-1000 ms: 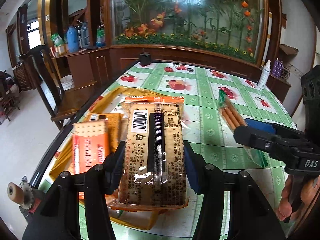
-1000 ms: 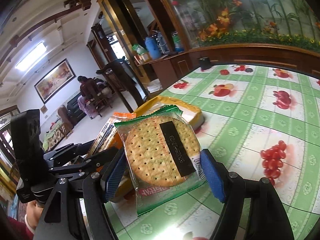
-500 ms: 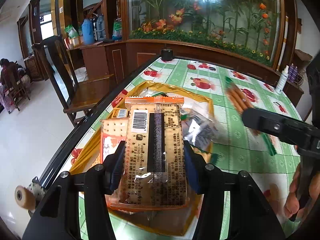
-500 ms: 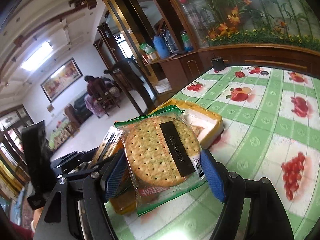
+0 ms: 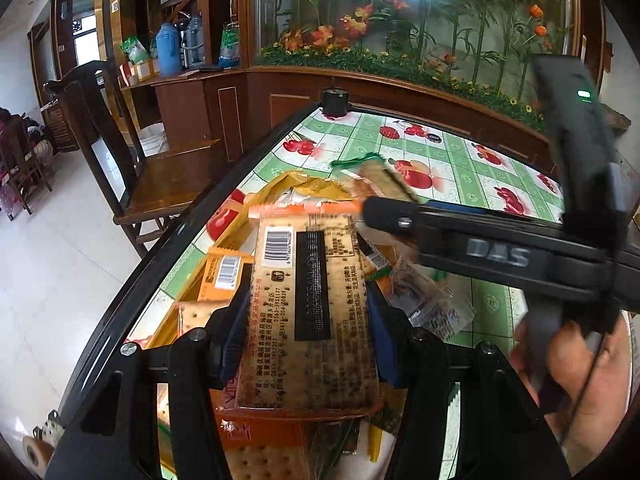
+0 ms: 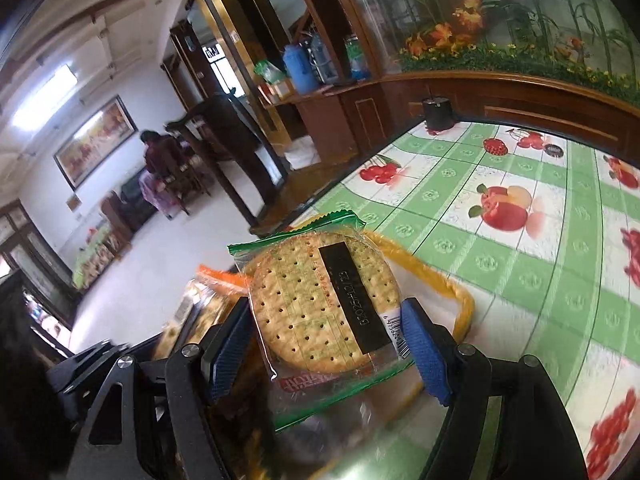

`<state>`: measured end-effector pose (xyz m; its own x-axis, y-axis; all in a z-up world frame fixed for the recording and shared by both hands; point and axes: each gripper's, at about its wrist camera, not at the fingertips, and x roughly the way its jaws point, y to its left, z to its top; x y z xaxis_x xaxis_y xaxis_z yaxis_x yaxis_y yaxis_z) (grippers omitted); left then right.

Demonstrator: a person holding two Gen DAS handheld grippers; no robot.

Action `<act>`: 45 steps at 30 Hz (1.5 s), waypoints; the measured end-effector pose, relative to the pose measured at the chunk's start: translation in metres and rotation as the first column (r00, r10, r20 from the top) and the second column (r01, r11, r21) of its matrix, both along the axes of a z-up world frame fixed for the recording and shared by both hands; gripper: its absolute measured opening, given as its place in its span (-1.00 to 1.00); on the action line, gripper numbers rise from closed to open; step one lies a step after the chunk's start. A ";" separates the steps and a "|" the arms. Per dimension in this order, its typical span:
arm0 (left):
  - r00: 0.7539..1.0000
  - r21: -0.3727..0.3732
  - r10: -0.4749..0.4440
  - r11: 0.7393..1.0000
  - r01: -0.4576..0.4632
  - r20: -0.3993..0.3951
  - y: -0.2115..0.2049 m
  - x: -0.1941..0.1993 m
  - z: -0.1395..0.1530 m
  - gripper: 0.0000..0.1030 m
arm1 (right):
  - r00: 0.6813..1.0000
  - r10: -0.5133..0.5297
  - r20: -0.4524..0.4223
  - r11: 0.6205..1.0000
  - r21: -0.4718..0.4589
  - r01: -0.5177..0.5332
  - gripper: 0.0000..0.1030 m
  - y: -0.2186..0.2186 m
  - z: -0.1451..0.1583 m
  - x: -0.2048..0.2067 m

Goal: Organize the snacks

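Note:
My left gripper [image 5: 306, 332] is shut on a long orange-edged cracker pack [image 5: 308, 312], held over a yellow tray [image 5: 276, 188] with several snack packs [image 5: 224, 272] in it. In the right wrist view my right gripper [image 6: 326, 344] is shut on a round cracker in a green-edged clear wrapper [image 6: 320, 300], above the same yellow tray [image 6: 460, 300]. The right gripper [image 5: 372, 184] reaches in from the right of the left wrist view, blurred, with a hand [image 5: 576, 380] on its handle. The left gripper's black frame [image 6: 92, 364] shows at lower left.
The table [image 6: 520, 256] has a green checked cloth with fruit prints and a dark rim [image 5: 132, 300]. A black cup [image 5: 335, 101] stands at its far corner. A wooden chair [image 5: 132, 160] is to the left. A person sits far off in the room [image 6: 156, 156].
Both grippers have moved left over the yellow tray, each still holding its pack. The right gripper now crosses above the tray in the left wrist view, and the snack sticks on the cloth are out of view.

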<state>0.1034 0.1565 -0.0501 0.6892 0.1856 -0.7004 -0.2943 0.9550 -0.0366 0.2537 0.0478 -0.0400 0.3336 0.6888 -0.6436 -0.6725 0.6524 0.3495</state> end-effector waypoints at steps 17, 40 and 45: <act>0.999 0.037 0.046 0.998 -0.046 -0.005 -0.002 -0.017 0.014 0.81 | 0.998 -0.052 0.039 0.999 0.017 0.052 0.78 -0.028 0.006 -0.018; 0.964 0.133 0.161 0.972 -0.191 0.209 -0.016 -0.138 0.071 1.00 | 0.941 0.136 0.309 0.985 0.062 -0.162 0.99 -0.103 0.046 -0.152; 0.955 0.200 0.159 0.957 -0.211 0.249 -0.029 -0.154 0.074 1.00 | 0.947 0.124 0.295 0.985 0.077 -0.153 0.99 -0.112 0.039 -0.157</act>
